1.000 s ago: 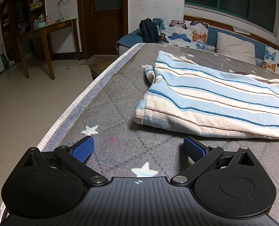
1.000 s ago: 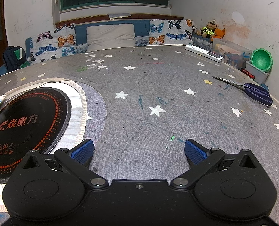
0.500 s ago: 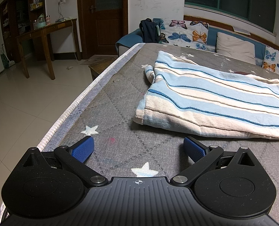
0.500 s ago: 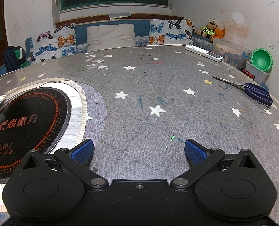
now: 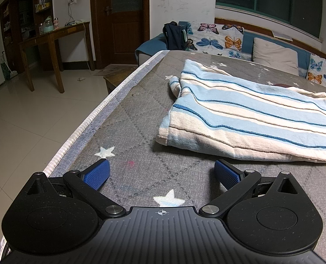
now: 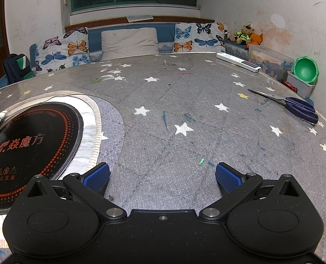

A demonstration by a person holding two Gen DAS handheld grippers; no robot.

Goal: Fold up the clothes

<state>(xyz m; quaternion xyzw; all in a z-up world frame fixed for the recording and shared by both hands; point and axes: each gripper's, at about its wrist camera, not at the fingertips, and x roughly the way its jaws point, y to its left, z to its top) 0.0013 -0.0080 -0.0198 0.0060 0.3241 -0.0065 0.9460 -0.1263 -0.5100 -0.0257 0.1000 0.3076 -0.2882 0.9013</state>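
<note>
Left wrist view, claw: the left claw (image 5: 162, 172) is standing wide open, its blue ribbed pads holding nothing, low over the grey quilted star-printed tabletop (image 5: 130, 118).
Left wrist view, garment: the blue-and-cream striped knitted cloth (image 5: 246, 118) is lying flat on the tabletop, just ahead and to the right of the claw, not touching it. It is looking folded over already at least once, with a thick near edge.
Left wrist view, change: nothing is differing from one second ago; the claw and the cloth are staying in the same places.
Right wrist view, claw: the right claw (image 6: 162, 173) is also spreading wide and gripping nothing.
Right wrist view, surroundings: a round black induction cooker plate with orange markings (image 6: 31, 145) is lying to its left; purple-handled scissors (image 6: 294, 106) are resting well apart at the right.
Right wrist view, garment: only a small striped corner is showing at the far left edge.
Meaning for the task: both claws are pausing; I judge the next fold is not yet begun.
</note>
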